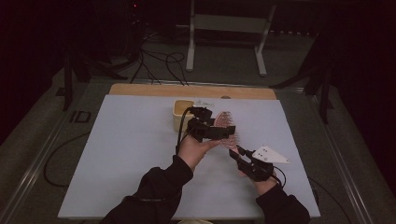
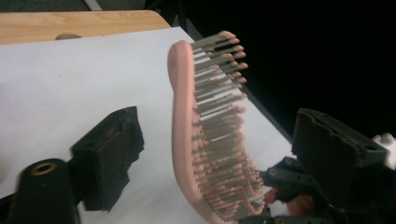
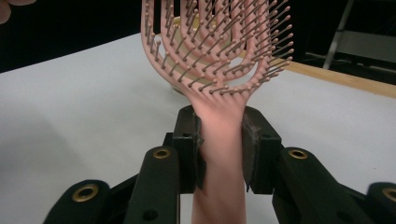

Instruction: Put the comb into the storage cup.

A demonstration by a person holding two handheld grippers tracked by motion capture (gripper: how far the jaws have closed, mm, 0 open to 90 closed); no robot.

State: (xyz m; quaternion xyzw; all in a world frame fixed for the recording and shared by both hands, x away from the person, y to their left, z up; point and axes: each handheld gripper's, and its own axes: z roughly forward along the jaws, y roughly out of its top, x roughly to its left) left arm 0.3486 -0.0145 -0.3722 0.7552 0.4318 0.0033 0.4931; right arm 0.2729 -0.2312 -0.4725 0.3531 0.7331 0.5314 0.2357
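Note:
A pink vented hairbrush (image 1: 227, 125) is held up above the white table cover (image 1: 126, 154). My right gripper (image 1: 237, 152) is shut on its handle (image 3: 219, 149), and the bristled head (image 3: 215, 42) rises beyond the jaws. My left gripper (image 1: 218, 132) reaches to the brush head from the left. In the left gripper view the head (image 2: 205, 140) stands edge-on between the two wide-apart jaws, with its bristles facing right; neither pad presses on it. The right gripper (image 2: 285, 186) shows low down in that view, at the brush's base.
A cream box-shaped container (image 1: 181, 113) stands on the cover just behind the left gripper. The wooden table edge (image 1: 187, 90) runs along the back. Beyond it are a metal stand (image 1: 226, 23) and floor cables (image 1: 154, 60).

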